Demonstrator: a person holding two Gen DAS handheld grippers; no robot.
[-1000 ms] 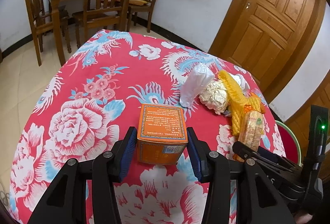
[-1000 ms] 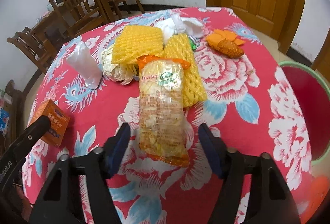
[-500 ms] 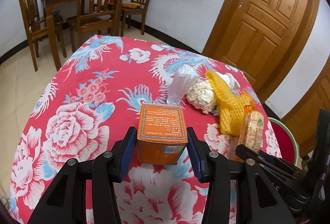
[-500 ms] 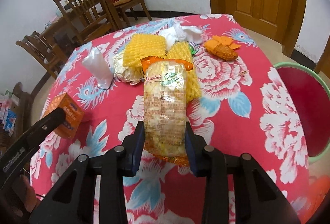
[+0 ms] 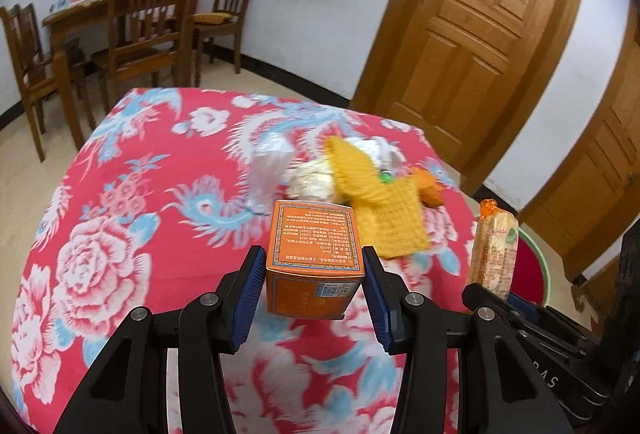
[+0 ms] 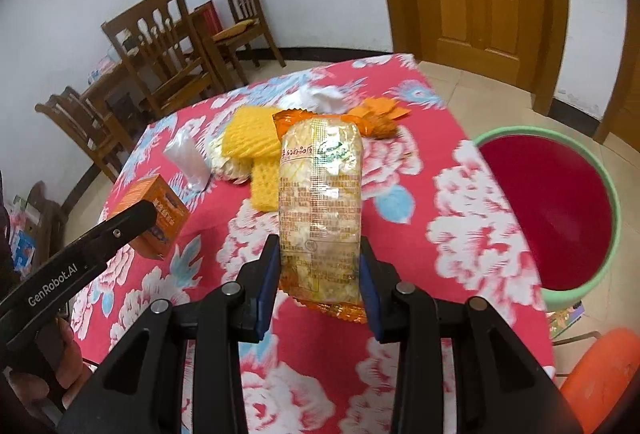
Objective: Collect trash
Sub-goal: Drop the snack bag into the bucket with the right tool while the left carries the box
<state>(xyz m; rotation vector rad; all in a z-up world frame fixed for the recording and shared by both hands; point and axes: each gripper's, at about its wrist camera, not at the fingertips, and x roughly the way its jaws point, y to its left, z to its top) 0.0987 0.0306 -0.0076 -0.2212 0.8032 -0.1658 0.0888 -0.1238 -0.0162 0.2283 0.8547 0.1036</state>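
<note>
My left gripper (image 5: 314,280) is shut on an orange box (image 5: 314,254) and holds it above the red floral tablecloth (image 5: 120,214). My right gripper (image 6: 320,270) is shut on a clear snack packet with orange ends (image 6: 320,194), lifted off the table; the packet also shows in the left wrist view (image 5: 494,246). The orange box and left gripper show at the left of the right wrist view (image 6: 154,210). On the table lie yellow foam nets (image 6: 250,138), a clear plastic bag (image 6: 186,158), crumpled white paper (image 5: 312,182) and an orange wrapper (image 6: 378,116).
A red basin with a green rim (image 6: 548,210) stands beside the table on the right, below table height. An orange stool (image 6: 600,366) is at the lower right. Wooden chairs (image 5: 148,22) and a wooden door (image 5: 476,26) are behind.
The right gripper has closed on the snack packet and lifted it. The left gripper has raised the orange box and both have moved up and toward the right.
</note>
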